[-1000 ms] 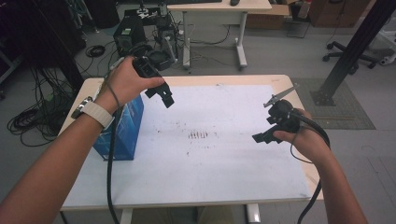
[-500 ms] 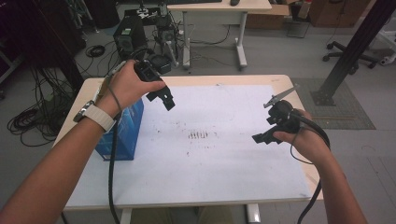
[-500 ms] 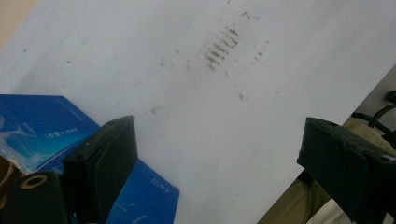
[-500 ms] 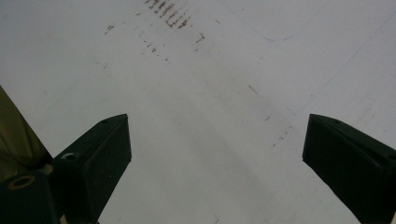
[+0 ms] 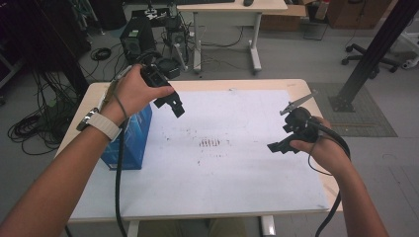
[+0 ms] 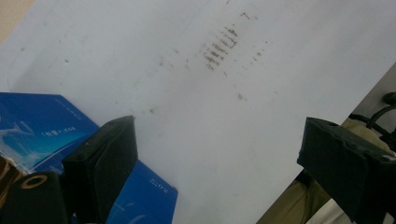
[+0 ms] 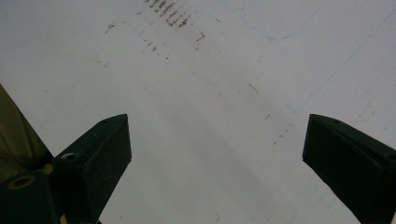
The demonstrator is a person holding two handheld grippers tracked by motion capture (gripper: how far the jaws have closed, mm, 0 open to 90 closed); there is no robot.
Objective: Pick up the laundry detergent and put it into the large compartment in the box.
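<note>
Both claws are spread and empty: the left claw [image 5: 170,102] hangs above the blue box [image 5: 129,140], probably lining up a grasp; the right claw [image 5: 285,144] waits over the tabletop [image 5: 237,177].

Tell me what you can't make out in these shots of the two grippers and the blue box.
- Blue box: the high view has its top partly behind the left forearm; the left gripper view cuts it at the bottom edge, and its small print is too blurred to read.
- Left gripper: the hand covers its body in the high view.
- Right gripper: the high view is too small to show the jaw gap.
- Brown marks on the white sheet: too small to identify.
</note>
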